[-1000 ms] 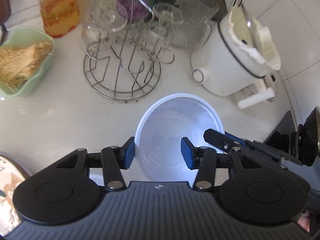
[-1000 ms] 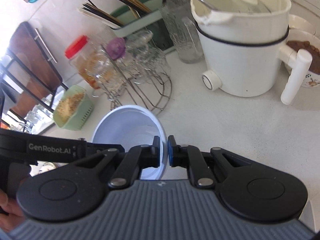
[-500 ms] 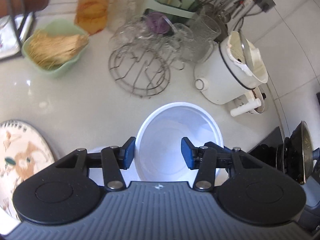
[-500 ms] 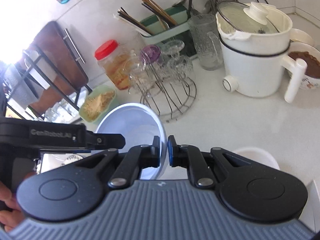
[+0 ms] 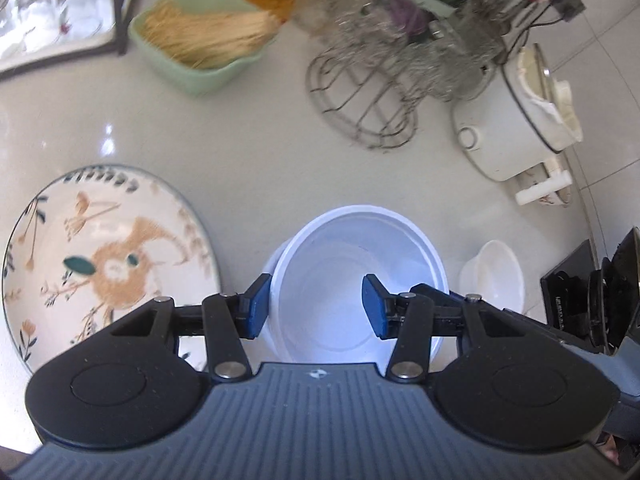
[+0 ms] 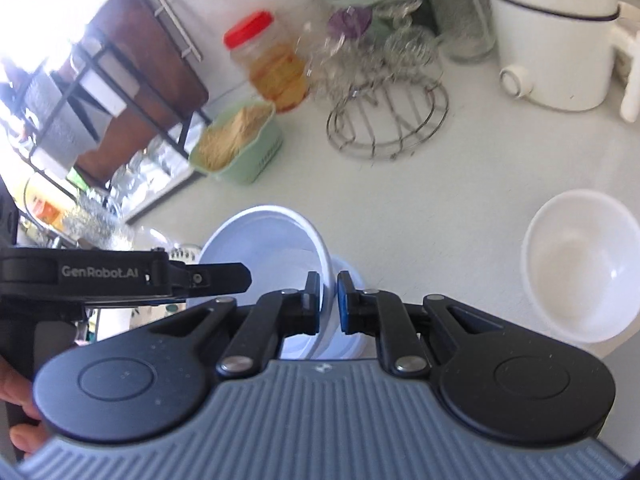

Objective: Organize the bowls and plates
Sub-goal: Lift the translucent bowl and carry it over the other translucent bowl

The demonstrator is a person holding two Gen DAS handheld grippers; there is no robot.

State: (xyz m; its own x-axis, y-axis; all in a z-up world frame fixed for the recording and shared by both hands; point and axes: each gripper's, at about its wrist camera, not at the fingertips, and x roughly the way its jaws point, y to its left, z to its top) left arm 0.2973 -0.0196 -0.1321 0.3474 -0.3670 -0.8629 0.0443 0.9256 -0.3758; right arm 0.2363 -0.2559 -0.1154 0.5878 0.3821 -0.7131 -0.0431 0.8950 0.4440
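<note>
The right gripper [image 6: 329,302] has its jaws clenched on the rim of the pale blue bowl [image 6: 276,248], one pad inside the wall and one outside. In the left wrist view that bowl [image 5: 352,280] sits between the fingers of the left gripper [image 5: 316,310]; one pad is outside the rim at 9 o'clock, the other over the bowl's inside, and whether either pad presses on the bowl I cannot tell. A second pale rim shows just under the bowl on its 9 o'clock side.

From the left wrist, a large plate with a painted bird and leaves [image 5: 104,264] lies flat on the white bench [image 5: 256,152] at 9 o'clock, just beside the bowl. A small white bowl [image 5: 494,276] stands at 3 o'clock, near but apart; the right wrist view shows it [image 6: 580,264] upright and empty near the bench edge. Past it at 3 o'clock are dark stove parts [image 5: 592,292].

Straight ahead the bench is bare for a stretch. Farther, at 12 to 1 o'clock, a round wire rack [image 5: 364,100] holds upturned glasses; at 2 o'clock stands a white electric pot [image 5: 516,120]; at 11 o'clock a green tub of dried noodles [image 5: 204,36]. A red-lidded jar [image 6: 272,68] stands behind the tub, and a black-framed shelf [image 6: 120,92] closes the far left.
</note>
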